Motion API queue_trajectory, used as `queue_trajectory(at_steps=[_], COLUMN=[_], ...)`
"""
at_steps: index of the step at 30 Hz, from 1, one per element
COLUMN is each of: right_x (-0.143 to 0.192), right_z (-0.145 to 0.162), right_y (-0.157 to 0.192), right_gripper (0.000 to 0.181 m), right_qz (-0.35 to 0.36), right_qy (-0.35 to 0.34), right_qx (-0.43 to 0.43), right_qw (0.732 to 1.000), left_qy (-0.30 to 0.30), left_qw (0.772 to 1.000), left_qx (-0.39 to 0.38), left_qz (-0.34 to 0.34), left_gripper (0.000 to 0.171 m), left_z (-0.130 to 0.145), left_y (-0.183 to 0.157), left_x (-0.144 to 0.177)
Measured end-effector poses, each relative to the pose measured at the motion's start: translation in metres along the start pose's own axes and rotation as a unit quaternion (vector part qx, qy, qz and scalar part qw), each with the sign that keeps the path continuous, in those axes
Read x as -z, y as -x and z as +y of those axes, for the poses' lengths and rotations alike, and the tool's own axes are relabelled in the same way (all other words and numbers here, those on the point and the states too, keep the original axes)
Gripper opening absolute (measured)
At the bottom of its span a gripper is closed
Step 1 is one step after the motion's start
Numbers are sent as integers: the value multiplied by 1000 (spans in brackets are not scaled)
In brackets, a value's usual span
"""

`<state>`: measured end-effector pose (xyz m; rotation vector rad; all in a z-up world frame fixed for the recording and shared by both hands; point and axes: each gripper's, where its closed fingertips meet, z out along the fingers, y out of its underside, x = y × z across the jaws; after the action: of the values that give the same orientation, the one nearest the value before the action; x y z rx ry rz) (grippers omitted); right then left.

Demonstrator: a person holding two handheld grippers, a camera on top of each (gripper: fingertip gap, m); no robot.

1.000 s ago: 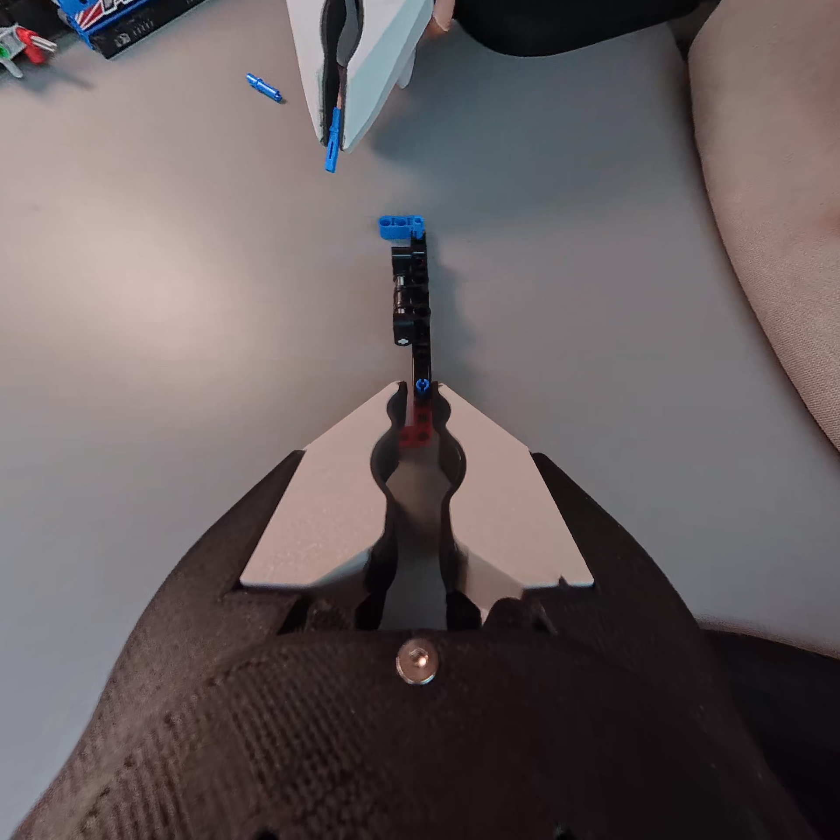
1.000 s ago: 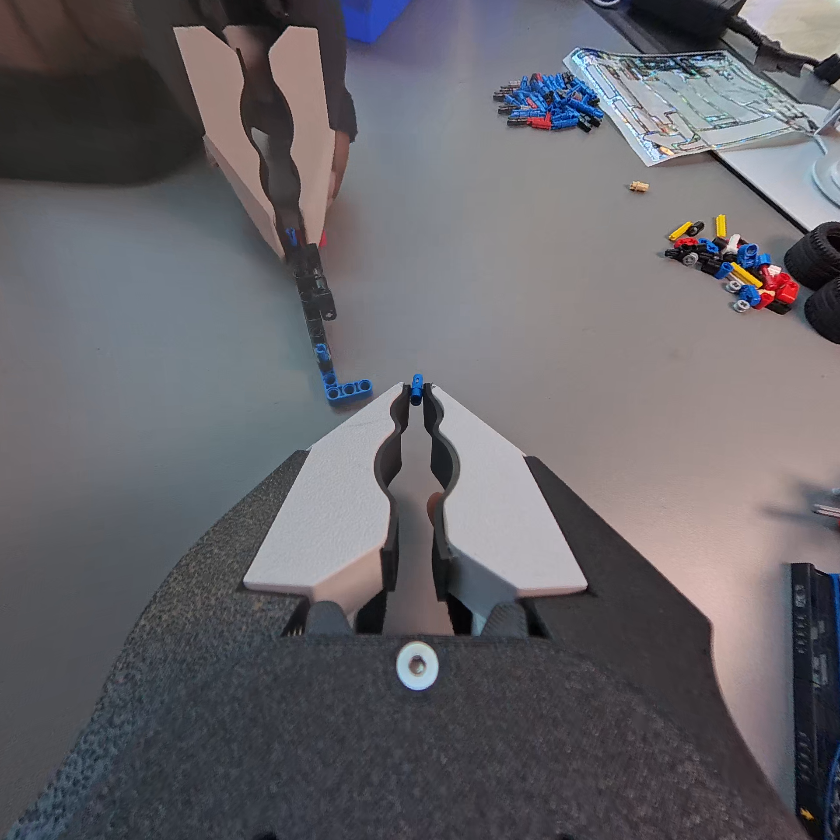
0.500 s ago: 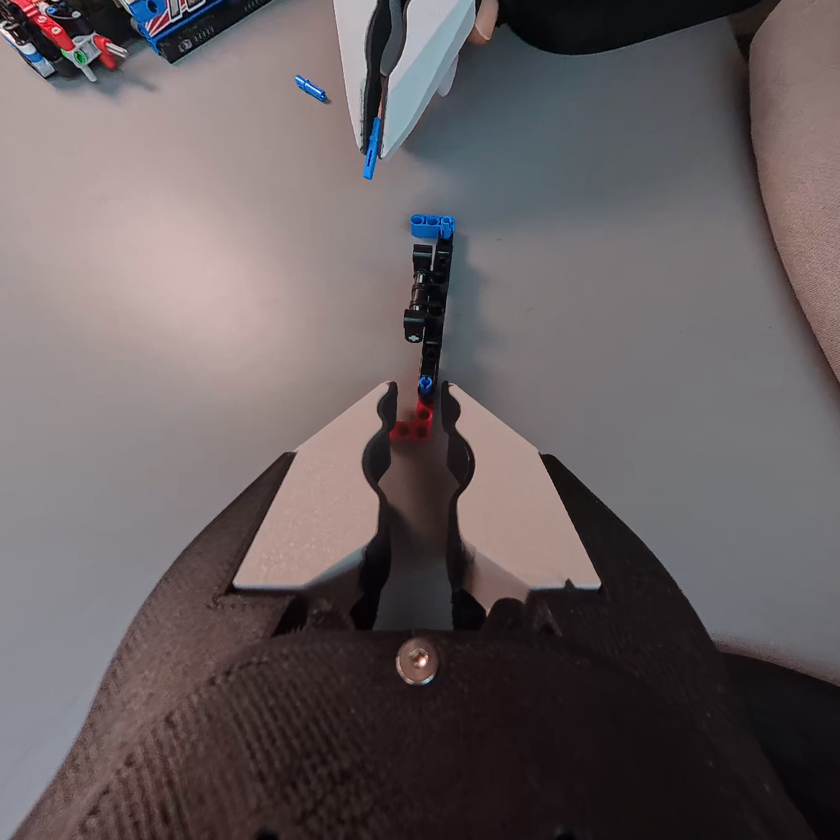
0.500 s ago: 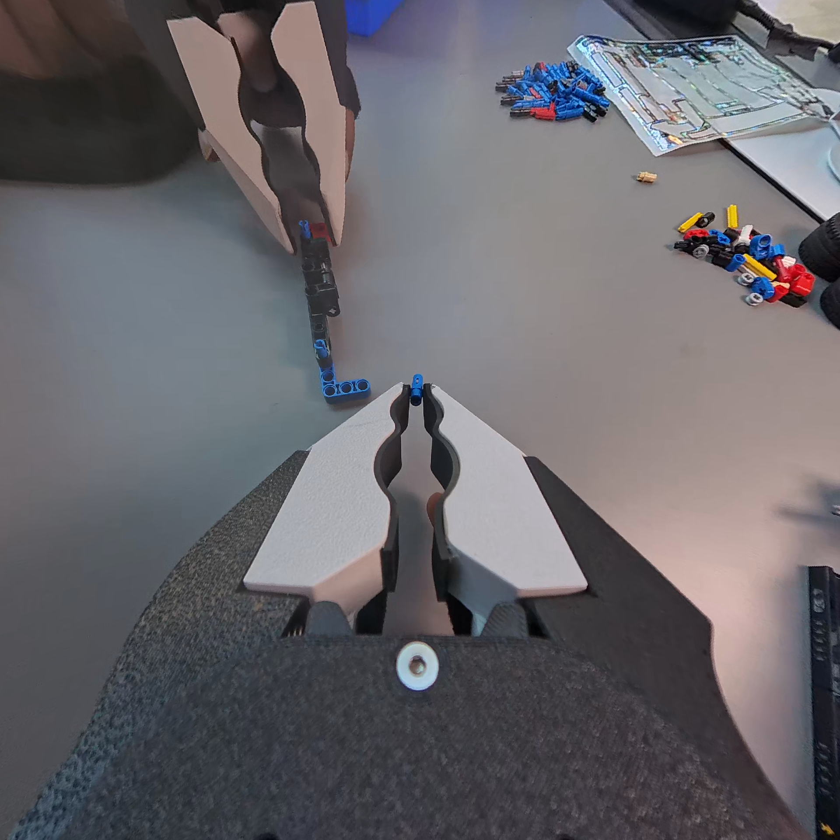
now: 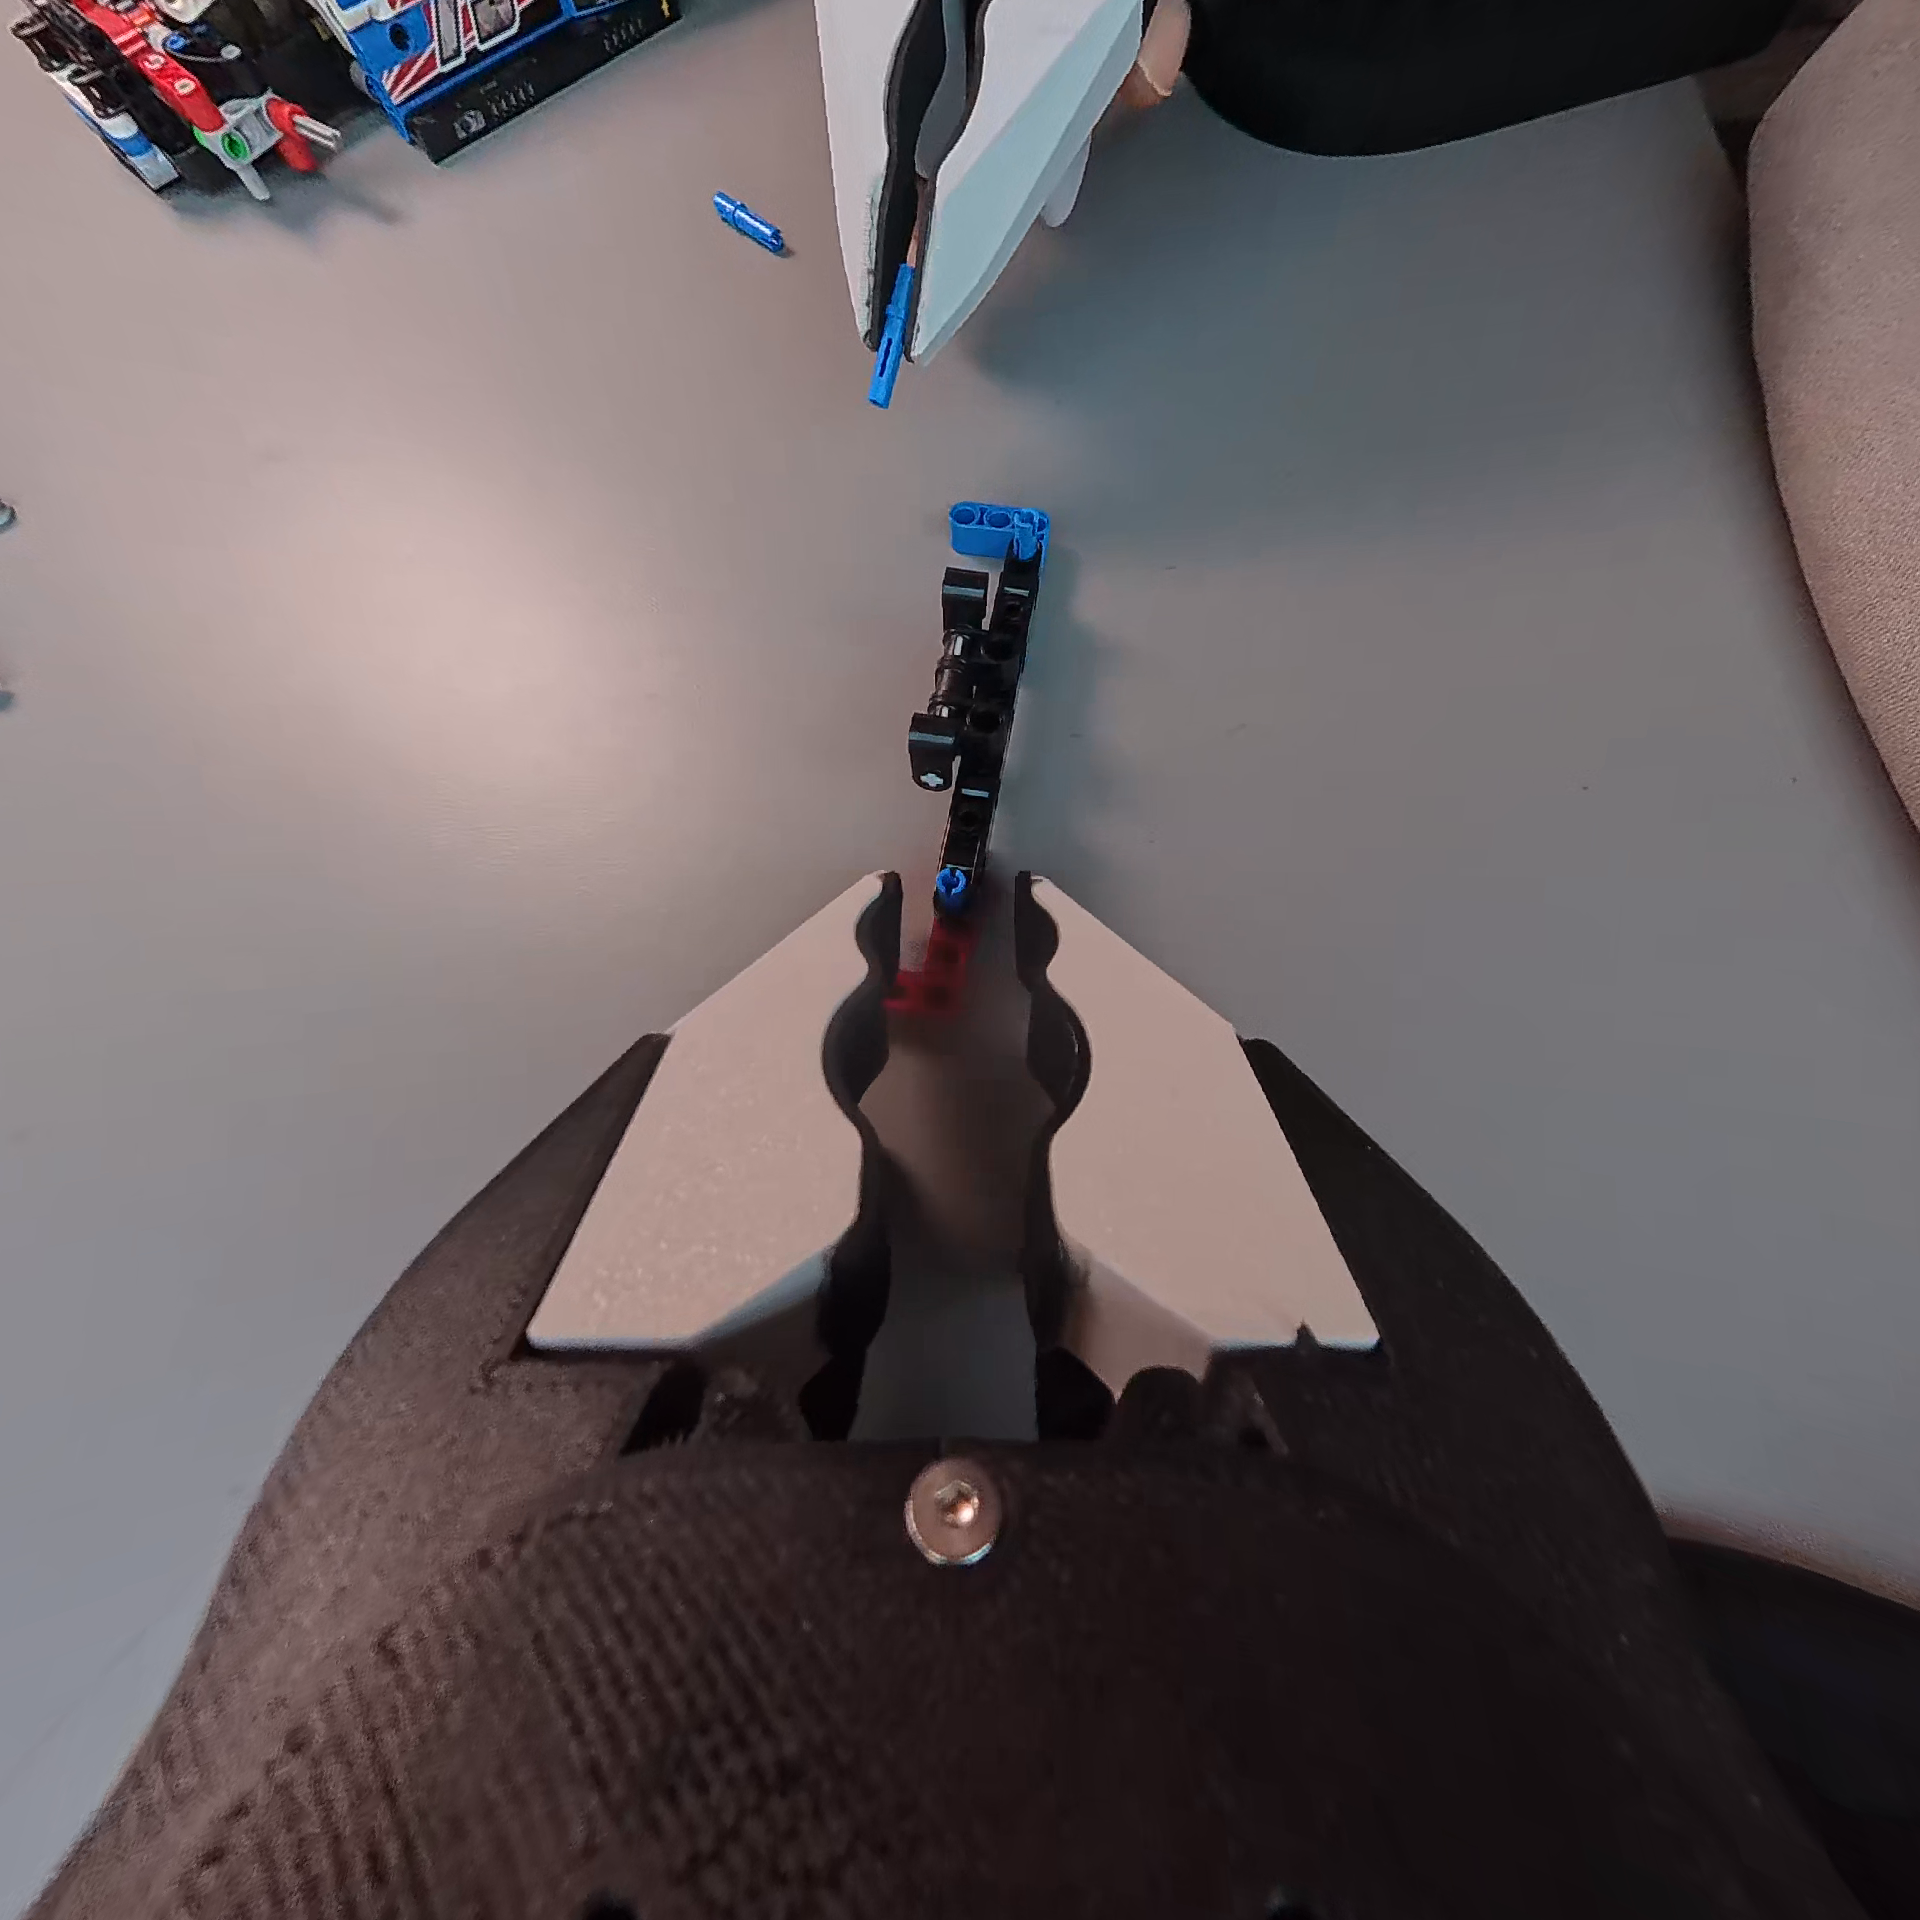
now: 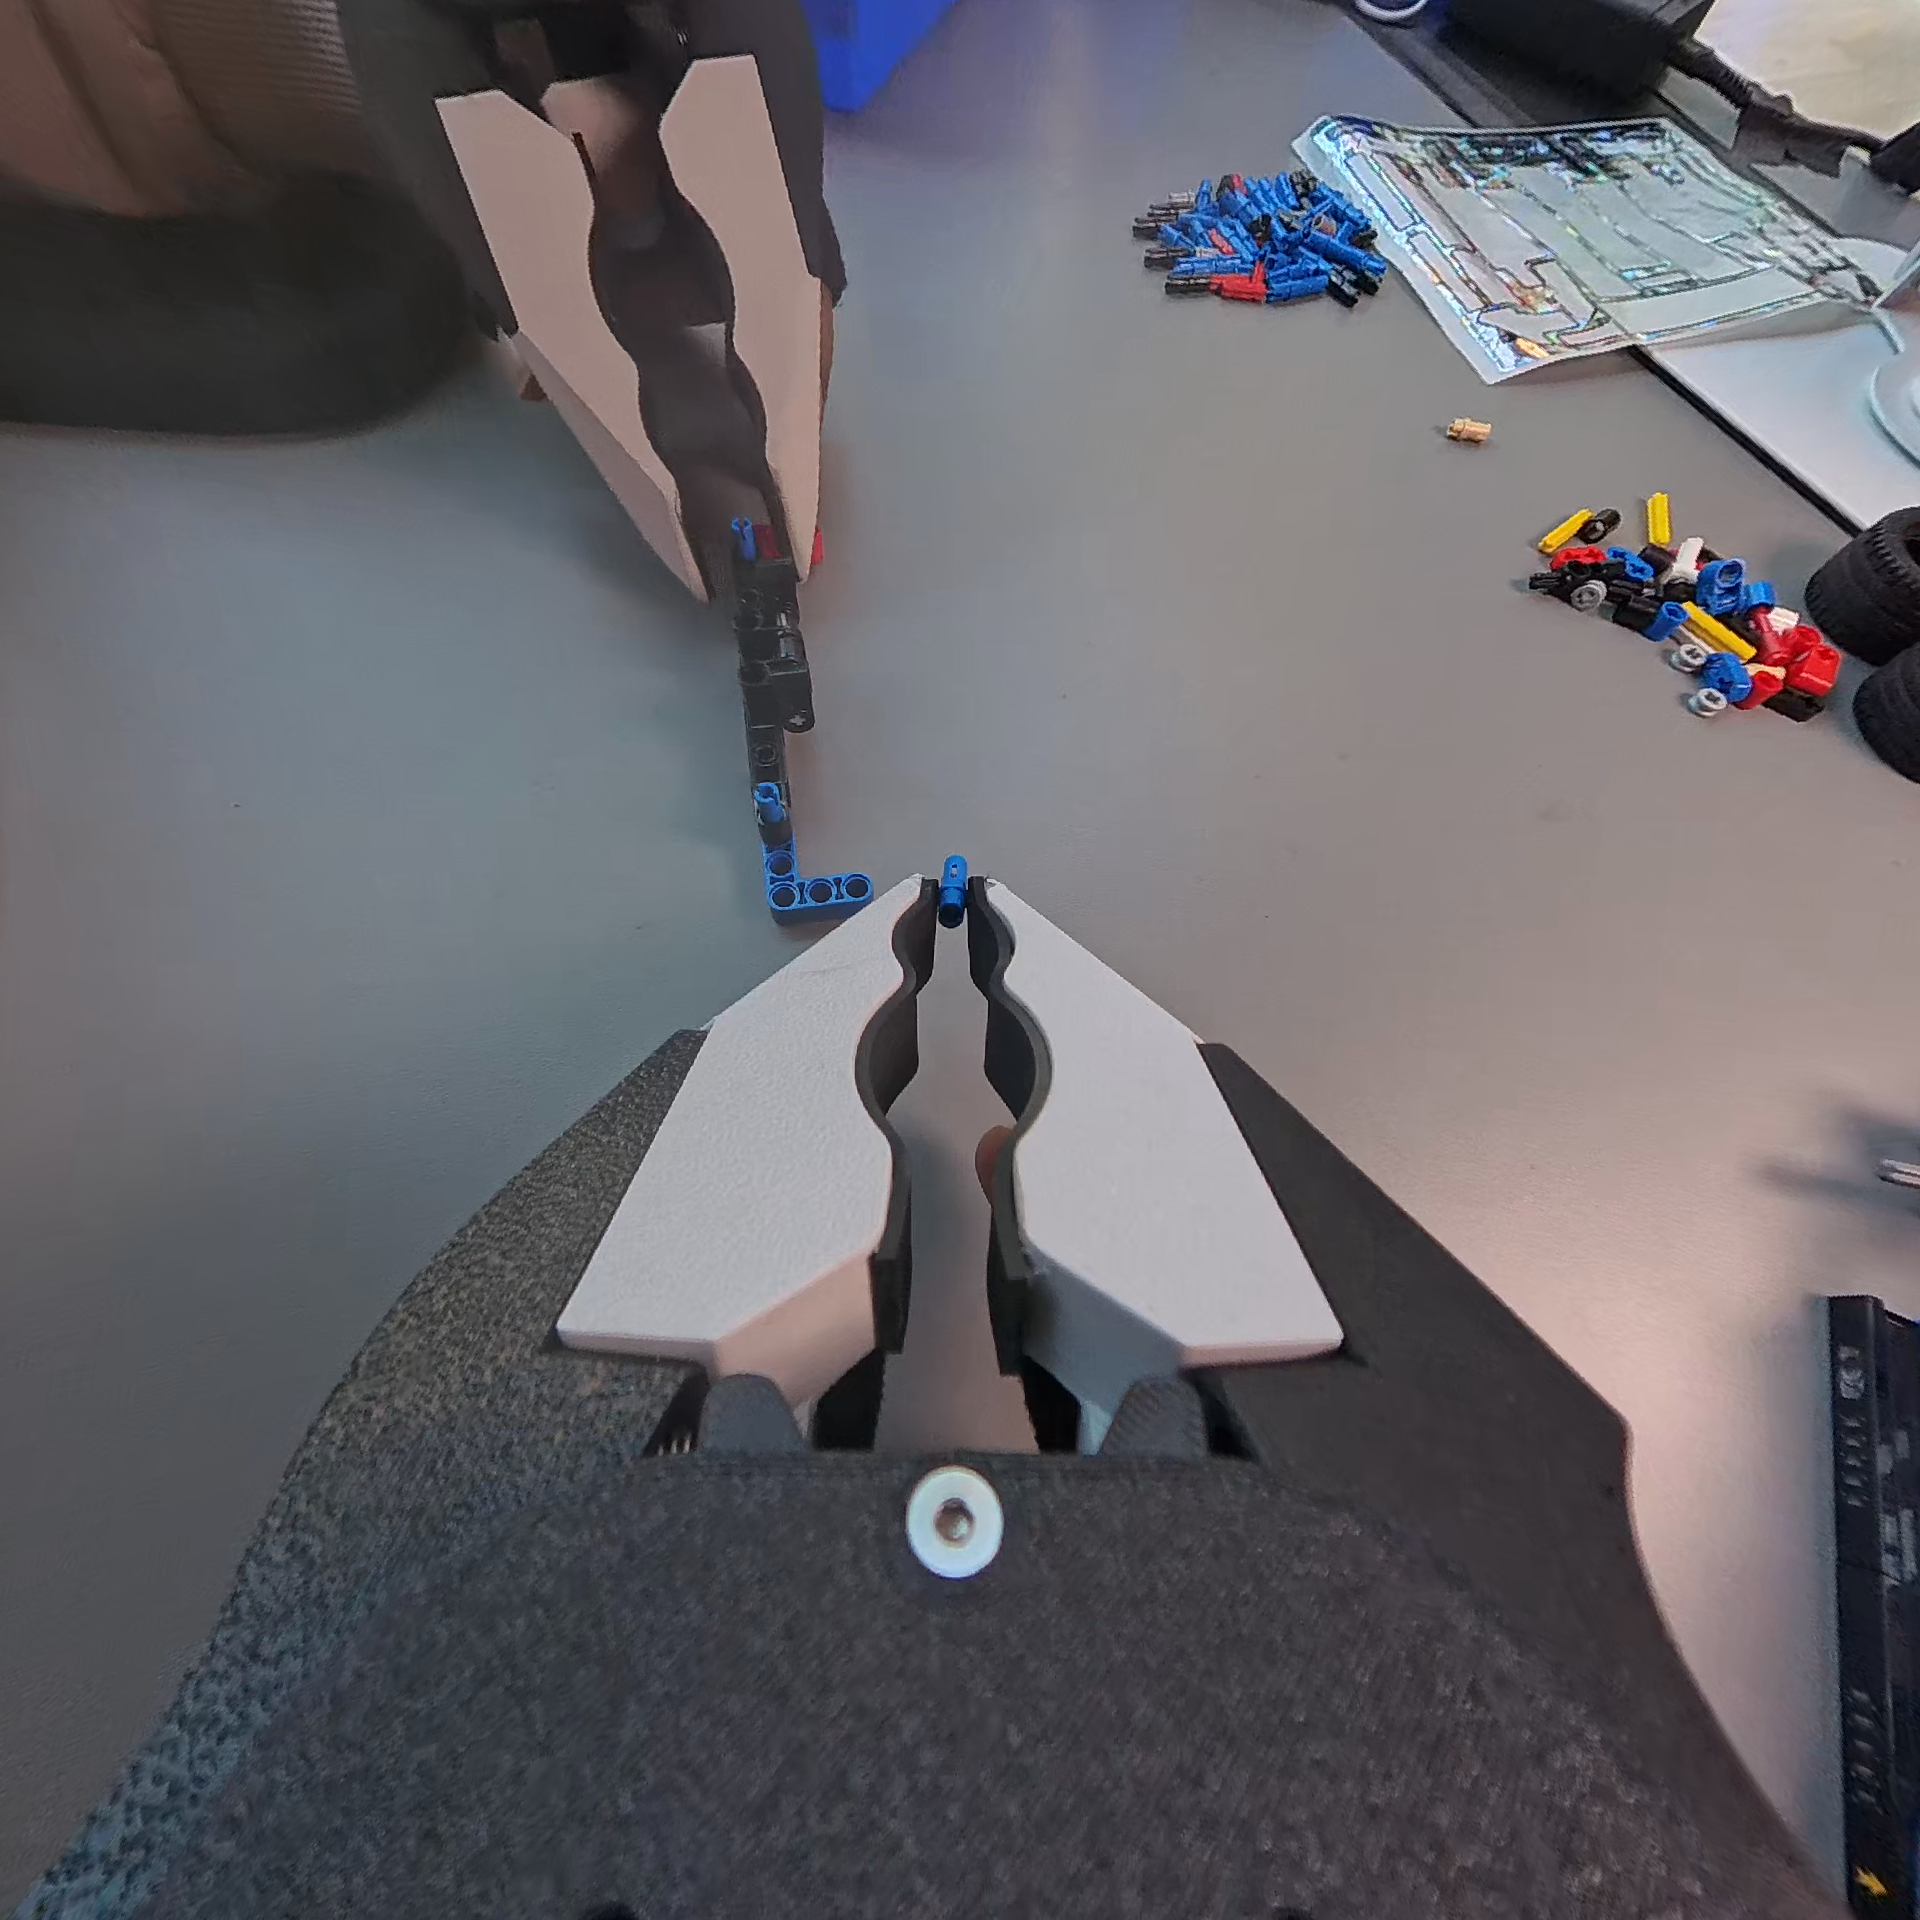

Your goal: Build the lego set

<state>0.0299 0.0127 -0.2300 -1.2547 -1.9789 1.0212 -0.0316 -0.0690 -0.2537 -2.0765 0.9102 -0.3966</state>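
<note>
My left gripper (image 5: 954, 883) has let go. A second ago its fingers pinched the red piece at the near end of the black beam assembly (image 5: 982, 717); half a second ago they had begun to part, and now they stand clearly apart, with the red L-shaped piece (image 5: 930, 971) lying loose between them on the grey table (image 5: 416, 727). I see a gap on the right side; on the left the red piece sits close against the pad, and I cannot tell whether it touches.

The assembly lies flat on the table, running straight away from my left fingers: red piece nearest, then a blue pin (image 5: 951, 886) through the beam, then the black connector stack on its left flank, and the blue L-shaped piece (image 5: 997, 527) at the far end. It has barely shifted since the earlier frames.

My right gripper (image 6: 953, 885) stays closed on a blue pin (image 6: 952, 891), which pokes out past the fingertips. In its own view the tips sit just beside the foot of the blue L-shaped piece, nearer to it than a second ago. From the left view that gripper hangs above and beyond the assembly, the held pin pointing down toward it.

Farther off lie a loose blue pin (image 5: 748, 221), a pile of blue connectors (image 6: 1262, 249), a sticker sheet (image 6: 1579, 239), a mixed heap of small parts (image 6: 1694, 623), black tyres (image 6: 1870, 592), and the blue box (image 5: 520, 62) with a part-built model (image 5: 166, 94).
</note>
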Motion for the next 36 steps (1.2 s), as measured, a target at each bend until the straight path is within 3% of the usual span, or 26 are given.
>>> queue_trajectory(at_steps=[6,11,36], right_x=[-1,-1,-5], right_z=[0,0,-2], right_y=[2,4,9], right_gripper=[3,3,3], right_qz=[-4,-10,-31], right_qy=[-1,-2,-13], right_qx=[0,1,-16], right_qw=[1000,1000,999], left_qy=[-17,-16,-6], left_qw=[1000,1000,999], left_qx=[-6,-16,-11], left_qz=[0,-4,-37], left_gripper=[23,8,16], left_z=[-9,-14,-19], left_y=[-3,-6,-12], left_x=[-4,-11,-19])
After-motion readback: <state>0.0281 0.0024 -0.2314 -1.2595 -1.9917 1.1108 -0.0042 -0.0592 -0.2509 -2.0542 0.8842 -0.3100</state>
